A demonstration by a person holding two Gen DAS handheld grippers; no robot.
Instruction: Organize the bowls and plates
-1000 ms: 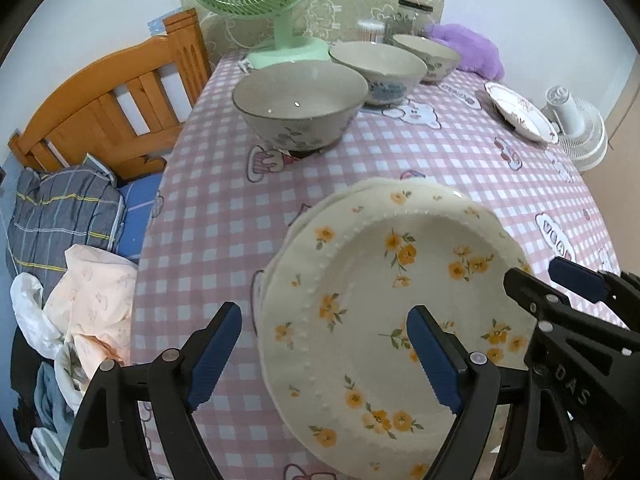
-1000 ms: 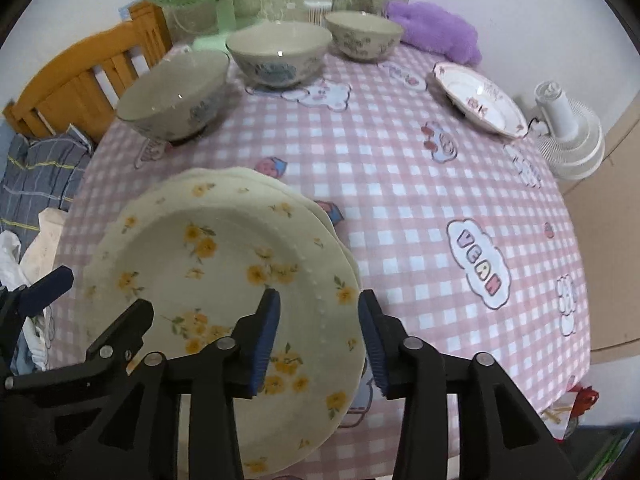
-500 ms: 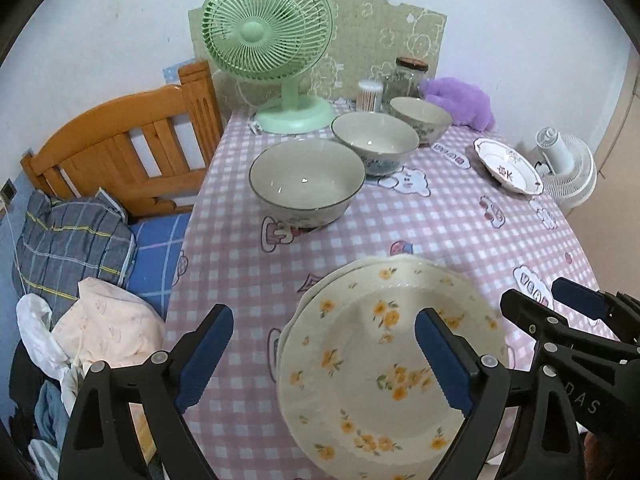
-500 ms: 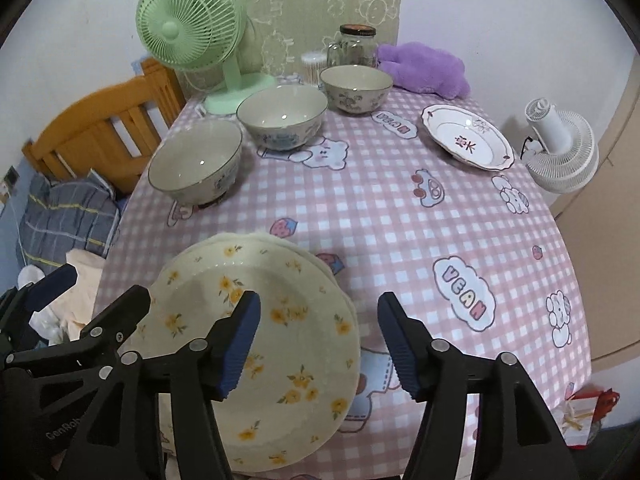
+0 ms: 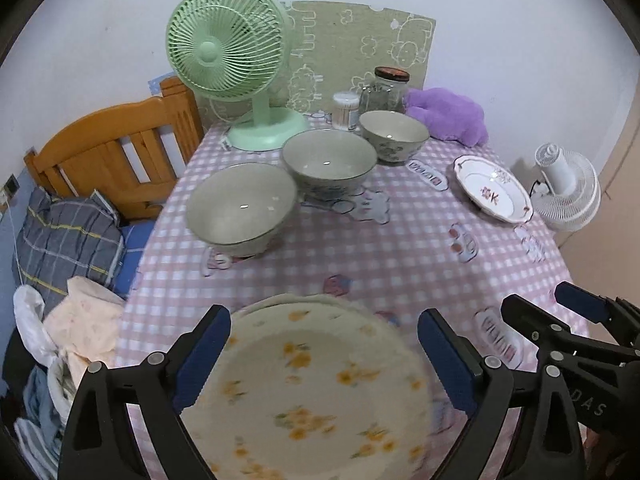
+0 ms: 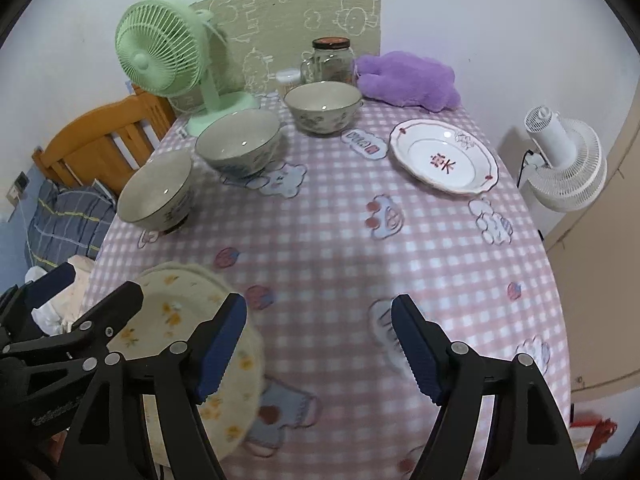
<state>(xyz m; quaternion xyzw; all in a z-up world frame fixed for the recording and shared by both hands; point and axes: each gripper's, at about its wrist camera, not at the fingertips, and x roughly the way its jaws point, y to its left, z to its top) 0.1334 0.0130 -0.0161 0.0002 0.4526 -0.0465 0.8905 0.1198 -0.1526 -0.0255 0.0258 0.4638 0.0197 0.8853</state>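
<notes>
Both grippers hover over the near edge of the desk [image 6: 400,248], which is covered in a pink checked cloth. The left gripper [image 5: 324,356] has its fingers spread wide and grips nothing; the stack of yellow-flowered plates [image 5: 316,392] lies on the desk beneath it. The right gripper [image 6: 320,348] is likewise wide open and empty, just right of that stack. Three bowls [image 5: 242,210] run in a diagonal line beyond the stack, toward the green fan [image 5: 228,48]. A red-patterned white plate [image 6: 444,162] sits well apart, to the far right of the stack.
</notes>
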